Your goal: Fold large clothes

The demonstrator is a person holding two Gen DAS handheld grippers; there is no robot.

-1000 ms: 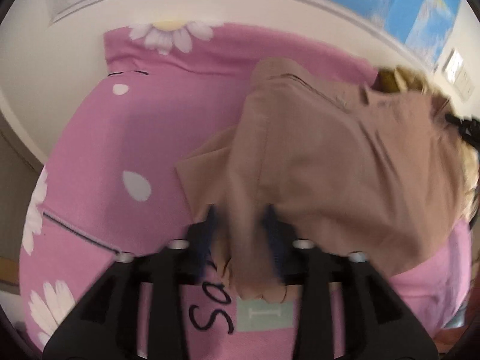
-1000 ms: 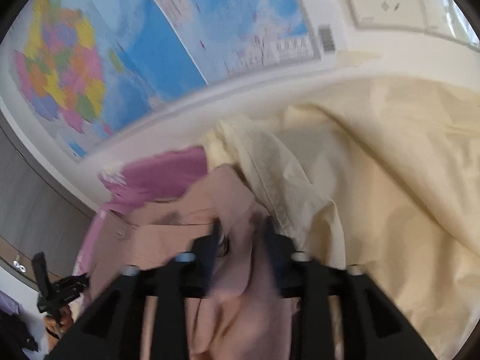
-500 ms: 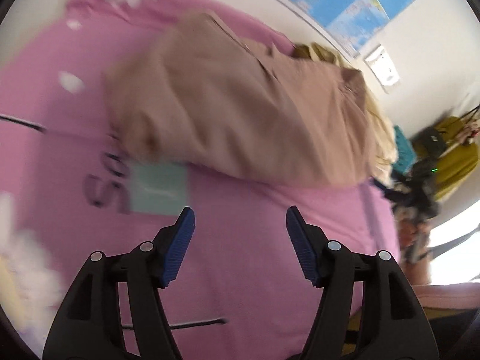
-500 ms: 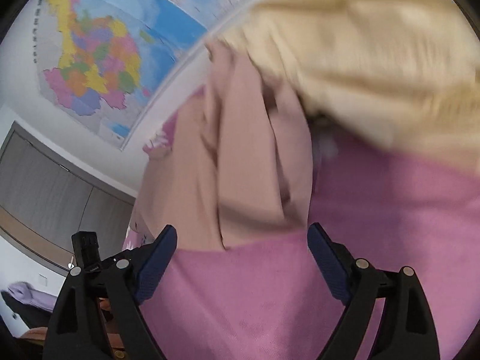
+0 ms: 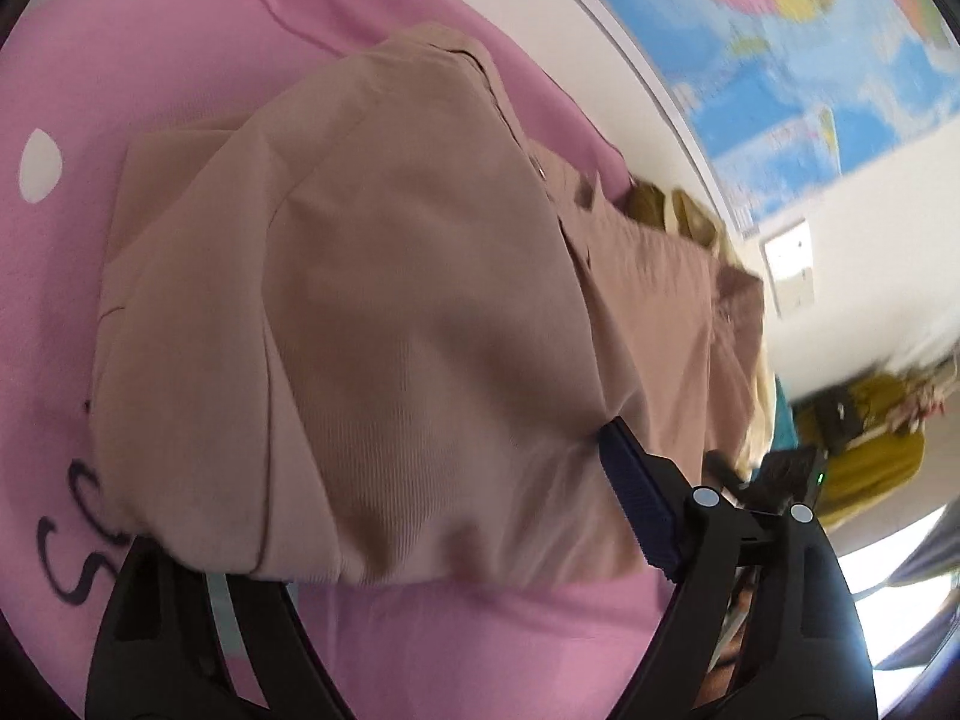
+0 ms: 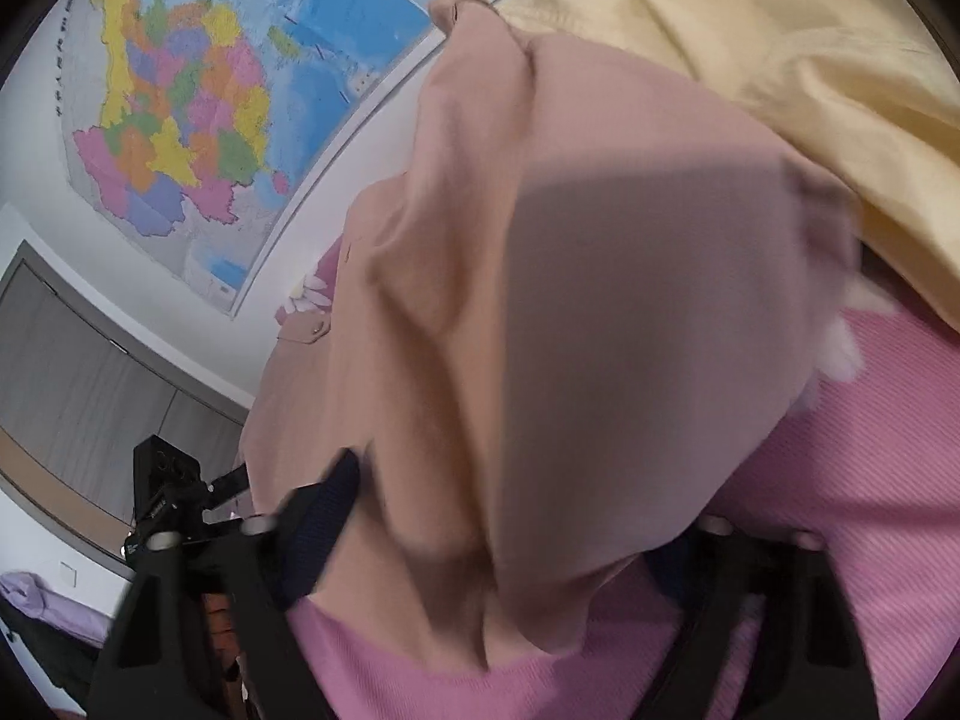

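Tan garment (image 5: 390, 312): heaped on pink bedspread (image 5: 480, 630). Left gripper (image 5: 420, 546): jaws just widened, astride hem; contact cannot be told. Right gripper (image 6: 516, 546): jaws just narrowed, cloth between; grip cannot be told.

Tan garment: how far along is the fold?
Done: tan garment lies folded over on the pink sheet. In hand: right claw has just been closing on its near edge; left claw, just opening, straddles the other end. Left: final folds, then the yellow garment.
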